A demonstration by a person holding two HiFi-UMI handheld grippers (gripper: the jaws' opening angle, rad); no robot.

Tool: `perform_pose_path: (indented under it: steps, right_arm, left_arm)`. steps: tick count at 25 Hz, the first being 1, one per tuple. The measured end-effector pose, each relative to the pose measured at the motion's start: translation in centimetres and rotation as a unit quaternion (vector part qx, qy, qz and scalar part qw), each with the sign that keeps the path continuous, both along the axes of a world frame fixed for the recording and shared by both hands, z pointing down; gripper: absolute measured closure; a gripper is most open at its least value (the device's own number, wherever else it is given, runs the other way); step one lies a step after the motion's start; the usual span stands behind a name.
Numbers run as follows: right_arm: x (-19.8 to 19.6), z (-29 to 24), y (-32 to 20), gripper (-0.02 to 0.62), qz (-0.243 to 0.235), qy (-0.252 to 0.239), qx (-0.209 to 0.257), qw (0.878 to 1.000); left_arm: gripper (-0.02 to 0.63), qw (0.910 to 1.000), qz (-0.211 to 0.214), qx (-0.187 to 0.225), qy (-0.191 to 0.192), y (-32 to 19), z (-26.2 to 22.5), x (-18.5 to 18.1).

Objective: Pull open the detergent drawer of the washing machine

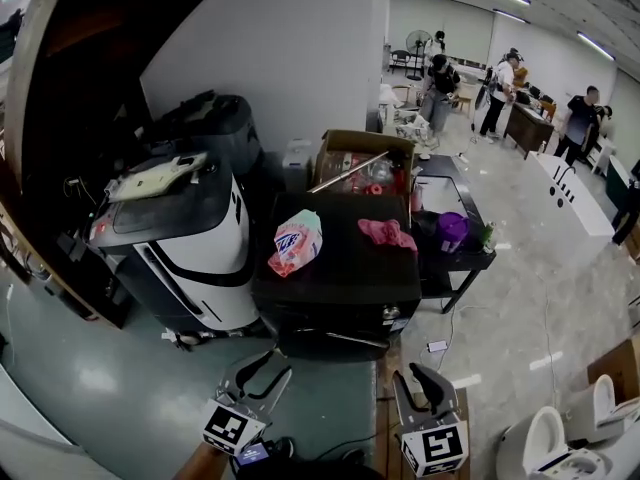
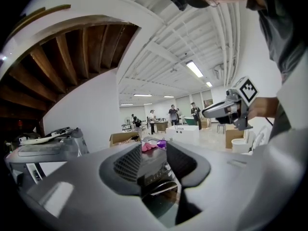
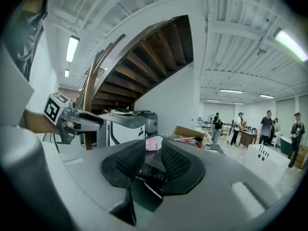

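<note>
The black washing machine [image 1: 335, 293] stands in the middle of the head view, its front panel [image 1: 335, 336] facing me; I cannot make out the detergent drawer on it. On its top lie a pink-and-white detergent bag [image 1: 297, 241] and a pink cloth [image 1: 387, 233]. My left gripper [image 1: 272, 363] is low in front of the machine, short of its front, jaws apart and empty. My right gripper [image 1: 418, 376] is beside it to the right, jaws slightly apart and empty. In the left gripper view the machine's front [image 2: 155, 174] shows between the pads [image 2: 129, 163].
A white-and-black machine [image 1: 190, 238] stands left of the washer. Behind it is an open cardboard box [image 1: 365, 163]; to the right, a low black table [image 1: 460, 258] with a purple object [image 1: 452, 230]. White toilets [image 1: 560, 438] sit at bottom right. Several people [image 1: 500, 88] stand far back.
</note>
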State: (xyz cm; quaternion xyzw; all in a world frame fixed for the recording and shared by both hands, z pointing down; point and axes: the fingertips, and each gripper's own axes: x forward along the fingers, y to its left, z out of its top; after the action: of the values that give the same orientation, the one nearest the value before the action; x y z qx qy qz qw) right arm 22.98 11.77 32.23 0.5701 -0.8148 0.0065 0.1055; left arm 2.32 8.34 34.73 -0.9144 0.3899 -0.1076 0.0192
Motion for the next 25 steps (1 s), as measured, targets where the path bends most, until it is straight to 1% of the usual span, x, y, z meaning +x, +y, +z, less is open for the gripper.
perform_pose_path:
  steps: [7, 13, 19, 25]
  right_arm:
    - [3.5, 0.7, -0.2, 0.492, -0.036, -0.016, 0.001, 0.999]
    - [6.0, 0.3, -0.5, 0.492, -0.051, -0.023, 0.007, 0.998]
    - [7.4, 0.2, -0.9, 0.492, -0.05, -0.041, 0.009, 0.998]
    - [7.1, 0.9, -1.8, 0.492, -0.046, -0.059, 0.005, 0.997]
  left_arm:
    - [0.439, 0.999, -0.035, 0.023, -0.014, 0.9, 1.3, 2.0]
    - [0.439, 0.9982, -0.056, 0.015, -0.015, 1.0, 1.5, 4.1]
    - [0.439, 0.9981, -0.057, 0.005, -0.023, 0.1, 1.8, 5.4]
    - [0.439, 0.9987, -0.047, -0.009, -0.016, -2.2, 2.8, 5.5]
